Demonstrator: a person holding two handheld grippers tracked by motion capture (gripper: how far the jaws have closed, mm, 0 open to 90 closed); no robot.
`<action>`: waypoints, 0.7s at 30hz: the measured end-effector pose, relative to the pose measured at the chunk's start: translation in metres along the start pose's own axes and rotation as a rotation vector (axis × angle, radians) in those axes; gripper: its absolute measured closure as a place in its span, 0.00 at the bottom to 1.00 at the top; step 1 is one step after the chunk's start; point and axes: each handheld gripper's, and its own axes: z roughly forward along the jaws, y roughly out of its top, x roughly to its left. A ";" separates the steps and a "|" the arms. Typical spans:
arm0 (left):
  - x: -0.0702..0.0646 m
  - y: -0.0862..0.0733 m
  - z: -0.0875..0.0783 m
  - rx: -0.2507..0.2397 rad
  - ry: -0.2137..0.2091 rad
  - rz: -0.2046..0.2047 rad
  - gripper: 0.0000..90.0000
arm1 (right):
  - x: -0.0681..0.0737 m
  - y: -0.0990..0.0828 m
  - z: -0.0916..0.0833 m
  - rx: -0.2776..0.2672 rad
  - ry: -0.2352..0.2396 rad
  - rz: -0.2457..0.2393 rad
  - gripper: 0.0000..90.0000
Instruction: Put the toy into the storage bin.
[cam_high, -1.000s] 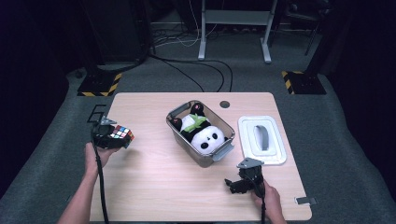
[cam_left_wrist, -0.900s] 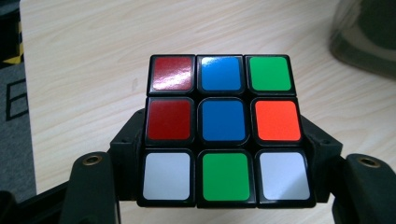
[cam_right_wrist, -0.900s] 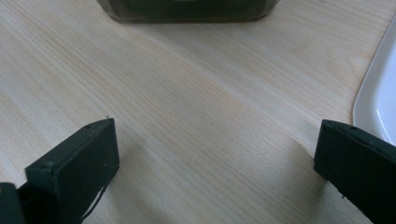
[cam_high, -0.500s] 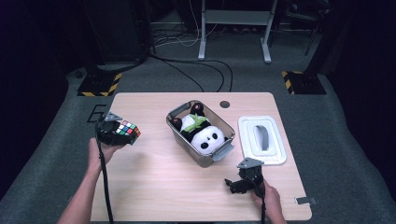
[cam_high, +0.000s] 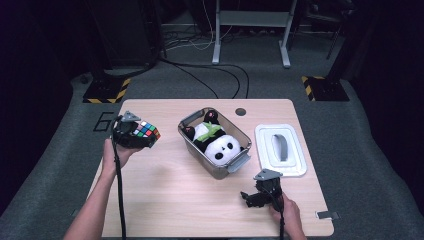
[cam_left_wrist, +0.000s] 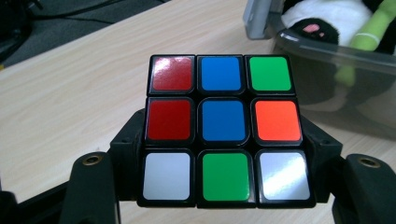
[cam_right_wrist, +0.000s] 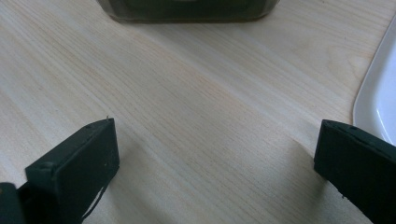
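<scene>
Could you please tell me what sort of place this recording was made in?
Probably a lab or studio: a lone wooden table on grey carpet, loose cables across the floor, and hazard-striped stand bases nearby.

The puzzle cube clamped in the left gripper has glossy plastic stickers; beneath it lies a matt, pale-wood table, and beyond, a smooth translucent plastic bin holding a plush panda.

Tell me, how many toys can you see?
2: a puzzle cube clamped in the left gripper, and a plush panda lying in the bin. Others may hide underneath.
</scene>
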 end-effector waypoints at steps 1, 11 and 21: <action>-0.001 0.003 0.000 0.000 -0.002 0.015 0.38 | 0.000 0.000 0.000 0.000 0.000 0.000 0.00; -0.010 0.032 0.002 -0.018 -0.022 0.049 0.38 | 0.000 0.000 0.000 0.000 0.000 -0.001 0.00; -0.018 0.053 0.008 -0.028 -0.049 0.062 0.38 | 0.000 0.000 0.000 -0.002 0.000 0.004 0.00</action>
